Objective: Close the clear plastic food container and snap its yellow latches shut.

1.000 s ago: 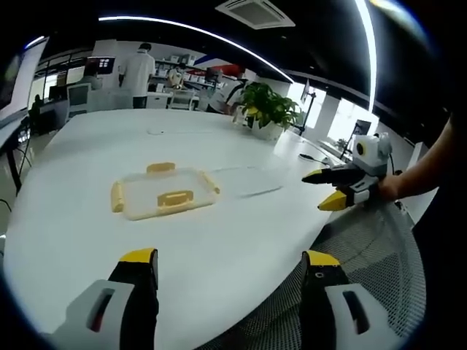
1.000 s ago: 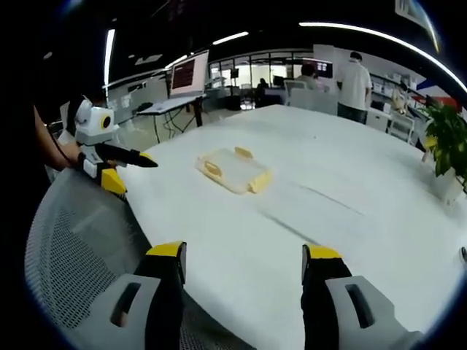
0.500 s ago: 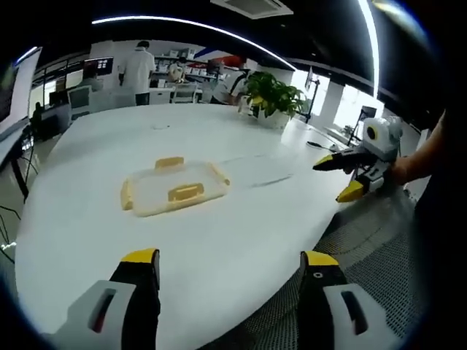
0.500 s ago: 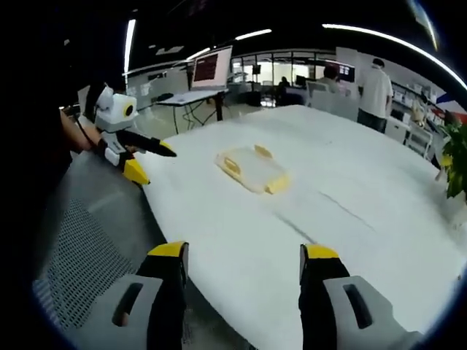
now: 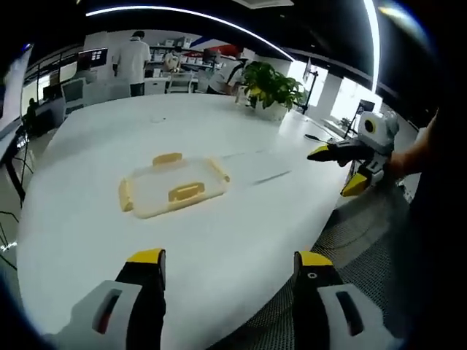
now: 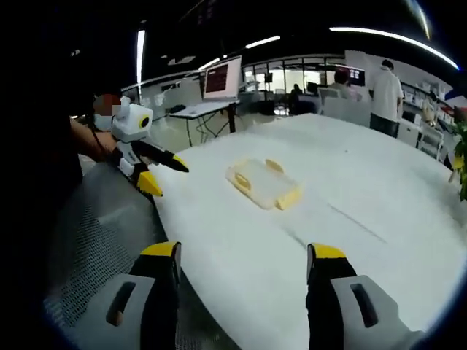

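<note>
Both views shifted slightly; container point(image 5: 172, 187) lies well ahead of both released tools point(image 5: 228, 264) point(image 6: 242, 254).

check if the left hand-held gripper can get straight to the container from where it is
Probably yes. The left hand-held gripper is open and points at the food container, with only bare white table between them. The right hand-held gripper is off to the side, apart from it.

Bare table point(image 5: 219, 233) surrounds the container point(image 5: 171, 189) (lid on) — plant point(image 5: 271, 91) well apart.
</note>
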Motion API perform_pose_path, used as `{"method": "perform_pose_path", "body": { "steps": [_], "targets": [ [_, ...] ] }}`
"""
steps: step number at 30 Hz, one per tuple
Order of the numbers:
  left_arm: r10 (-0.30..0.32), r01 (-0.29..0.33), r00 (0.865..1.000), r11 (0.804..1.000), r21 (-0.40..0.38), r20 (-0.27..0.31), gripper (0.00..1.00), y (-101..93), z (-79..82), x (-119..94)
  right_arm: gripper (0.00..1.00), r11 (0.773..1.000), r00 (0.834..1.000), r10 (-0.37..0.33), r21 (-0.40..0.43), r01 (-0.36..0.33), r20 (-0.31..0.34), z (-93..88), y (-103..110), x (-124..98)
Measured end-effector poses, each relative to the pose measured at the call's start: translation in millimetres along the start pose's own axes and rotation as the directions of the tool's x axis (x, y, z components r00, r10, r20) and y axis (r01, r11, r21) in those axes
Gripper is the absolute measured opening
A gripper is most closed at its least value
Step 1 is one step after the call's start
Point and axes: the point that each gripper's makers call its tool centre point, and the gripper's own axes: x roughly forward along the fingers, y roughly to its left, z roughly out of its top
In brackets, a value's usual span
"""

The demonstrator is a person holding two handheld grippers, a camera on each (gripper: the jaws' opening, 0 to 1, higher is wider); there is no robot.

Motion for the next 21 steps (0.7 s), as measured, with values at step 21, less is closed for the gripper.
{"method": "perform_pose_path", "body": {
  "steps": [21],
  "targets": [
    [0.019, -0.017, 0.998, 0.999, 0.042, -0.067, 0.60, 30.4, 24.5, 18.5, 0.49, 0.998, 0.997, 0.000, -0.065, 0.005, 0.074, 34.0, -25.1, 31.0]
  ]
}}
